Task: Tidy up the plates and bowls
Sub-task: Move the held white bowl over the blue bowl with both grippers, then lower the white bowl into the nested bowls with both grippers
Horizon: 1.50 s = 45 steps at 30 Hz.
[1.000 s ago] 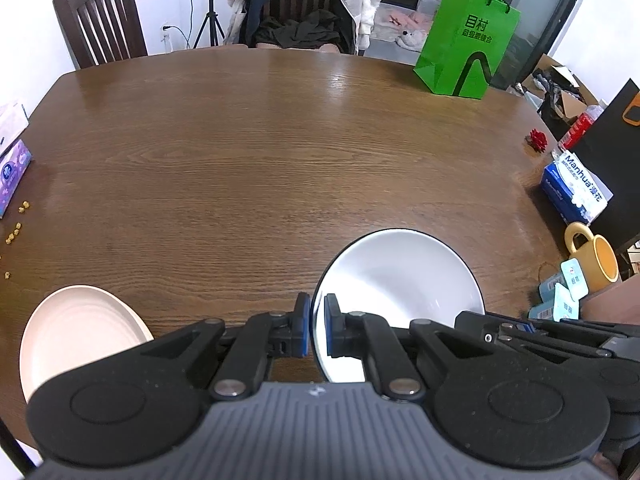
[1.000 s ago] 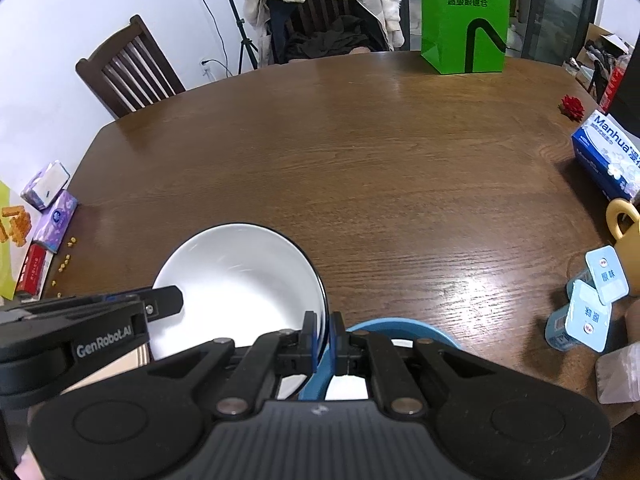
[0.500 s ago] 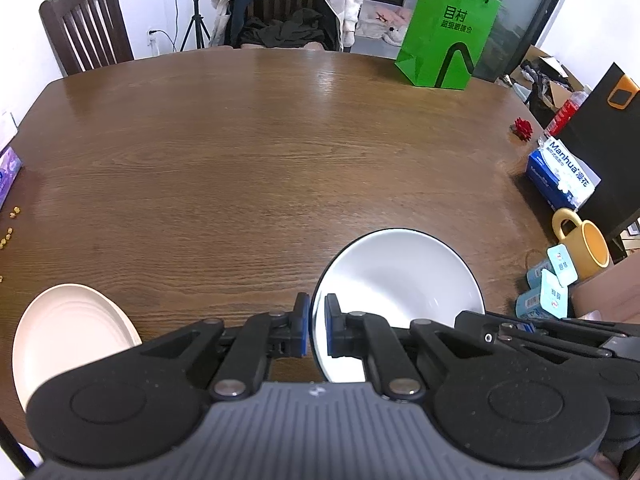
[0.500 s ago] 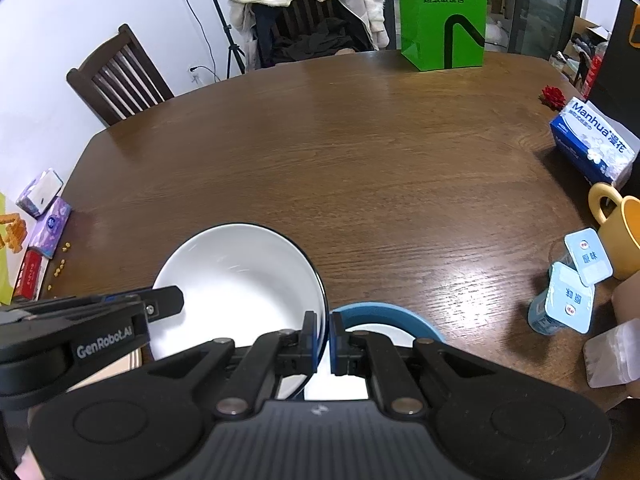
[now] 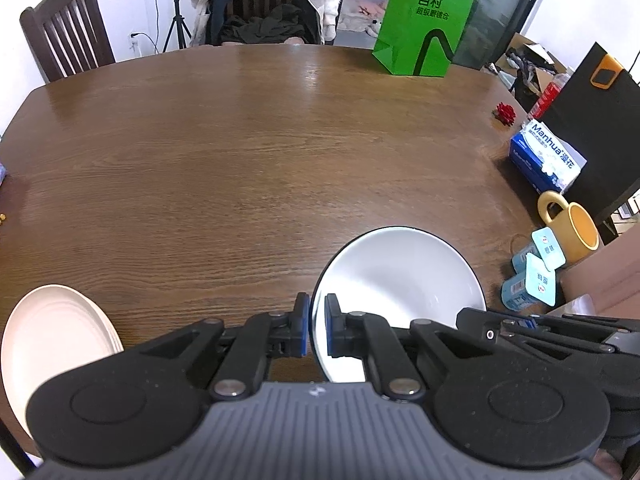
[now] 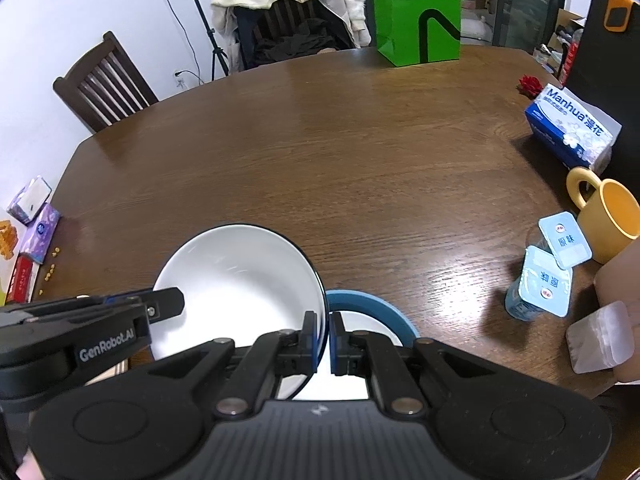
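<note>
**Two-Gripper Carry of the White Bowl**

The white bowl (image 5: 400, 276) hangs above the table (image 5: 240, 160), its rim clamped by left gripper (image 5: 317, 330) and right gripper (image 6: 328, 338). Move both together, keep it level, and lower it squarely onto the blue bowl (image 6: 372, 304).

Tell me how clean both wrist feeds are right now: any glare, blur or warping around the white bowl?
Left wrist: sharp, no motion blur; a glare streak on the table near the green bag; fisheye bends the table edge. Right wrist: also sharp; window glare on the wood beside the yogurt cups; white bowl evenly lit, faint highlights; corners vignetted.
</note>
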Each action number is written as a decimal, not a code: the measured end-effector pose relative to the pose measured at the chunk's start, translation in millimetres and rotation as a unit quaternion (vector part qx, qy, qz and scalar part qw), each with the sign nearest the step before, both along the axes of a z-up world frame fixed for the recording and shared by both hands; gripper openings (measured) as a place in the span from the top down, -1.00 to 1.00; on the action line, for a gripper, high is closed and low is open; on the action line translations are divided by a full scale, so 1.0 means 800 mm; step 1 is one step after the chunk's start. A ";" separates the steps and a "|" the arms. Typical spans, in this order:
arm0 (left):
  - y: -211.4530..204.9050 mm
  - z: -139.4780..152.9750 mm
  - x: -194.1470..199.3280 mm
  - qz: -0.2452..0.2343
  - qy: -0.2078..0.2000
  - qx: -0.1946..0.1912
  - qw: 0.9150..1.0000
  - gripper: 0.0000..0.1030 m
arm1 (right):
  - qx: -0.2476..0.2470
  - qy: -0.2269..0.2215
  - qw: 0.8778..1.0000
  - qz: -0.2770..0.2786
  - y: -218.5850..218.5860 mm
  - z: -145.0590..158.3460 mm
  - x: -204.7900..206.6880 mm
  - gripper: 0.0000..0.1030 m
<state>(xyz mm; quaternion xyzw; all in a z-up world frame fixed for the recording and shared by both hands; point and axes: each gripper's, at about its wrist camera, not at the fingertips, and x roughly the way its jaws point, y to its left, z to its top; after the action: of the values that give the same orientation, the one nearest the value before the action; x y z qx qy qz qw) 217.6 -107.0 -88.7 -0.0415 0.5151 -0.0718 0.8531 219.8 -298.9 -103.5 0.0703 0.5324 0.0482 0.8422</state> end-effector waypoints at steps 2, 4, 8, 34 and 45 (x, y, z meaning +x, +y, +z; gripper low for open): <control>-0.003 0.000 0.000 -0.002 0.001 0.000 1.000 0.85 | 0.000 0.001 1.000 -0.002 -0.004 -0.001 -0.001 0.89; -0.005 -0.001 -0.001 -0.005 0.001 0.001 1.000 0.85 | 0.000 0.001 1.000 -0.004 -0.008 -0.001 -0.001 0.89; -0.012 -0.002 -0.002 -0.011 0.002 0.001 1.000 0.85 | -0.001 0.003 1.000 -0.009 -0.014 -0.003 -0.002 0.89; -0.057 -0.031 -0.002 -0.051 0.023 -0.001 0.998 0.85 | -0.007 0.025 0.999 -0.046 -0.057 -0.032 -0.018 0.89; -0.064 -0.046 0.001 -0.057 0.035 0.001 0.998 0.85 | -0.008 0.038 0.998 -0.052 -0.066 -0.048 -0.016 0.89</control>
<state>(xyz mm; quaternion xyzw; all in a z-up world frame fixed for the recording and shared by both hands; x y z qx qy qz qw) 218.5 -158.5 -125.5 -0.0142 0.5464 -0.1182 0.8290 207.0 -351.6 -142.0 0.0933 0.5598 -0.0024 0.8233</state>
